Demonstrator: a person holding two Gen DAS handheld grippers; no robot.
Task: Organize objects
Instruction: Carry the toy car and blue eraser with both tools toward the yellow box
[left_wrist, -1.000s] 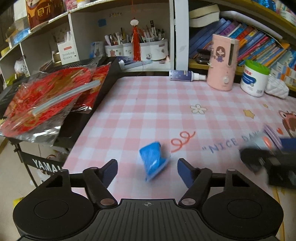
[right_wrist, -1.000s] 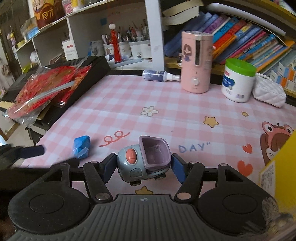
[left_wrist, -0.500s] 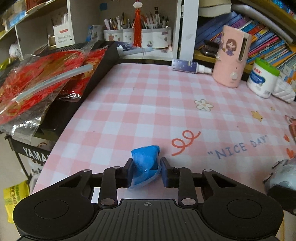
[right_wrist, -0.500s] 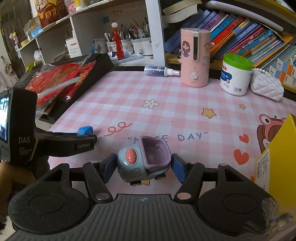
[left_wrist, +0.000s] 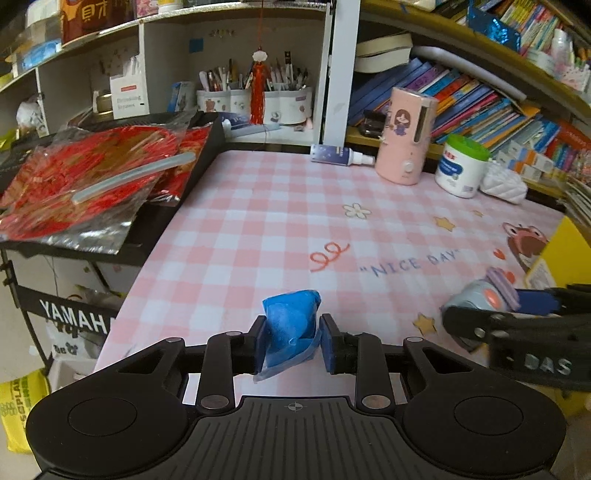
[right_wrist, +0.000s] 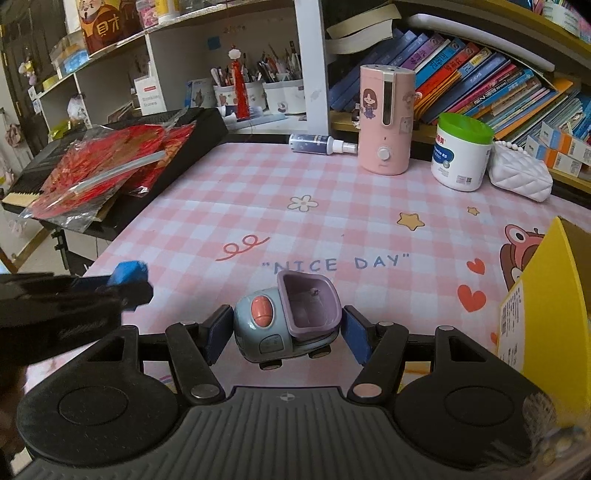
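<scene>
Two things were already picked up. The left gripper (left_wrist: 290, 341) had just closed, and its pads squeezed a small blue packet (left_wrist: 291, 325) near the bottom middle of the left wrist view. The packet looked lifted a little off the pink checked table (left_wrist: 280, 221). The right gripper (right_wrist: 286, 332) held a grey toy car (right_wrist: 286, 325) with a purple bucket on top, low in the middle of the right wrist view. Its jaws stood half wide, with both pads against the car's sides. So the grabbing part looked done for these two things, and the putting-away part was still left. A yellow box (right_wrist: 546, 306) stood at the right edge of the right wrist view. It may be where the things go, but I could not see inside it, so I cannot tell what it held. The toy car's purple bucket looked empty. At the top middle, white cups (right_wrist: 255, 96) on the shelf were full of pens and brushes. A pink bottle (right_wrist: 386, 118), a white jar with a green lid (right_wrist: 461, 155), a small spray bottle (right_wrist: 317, 144) lying on its side and a white purse (right_wrist: 521, 175) sat along the far edge of the table, and no gripper was near them.
</scene>
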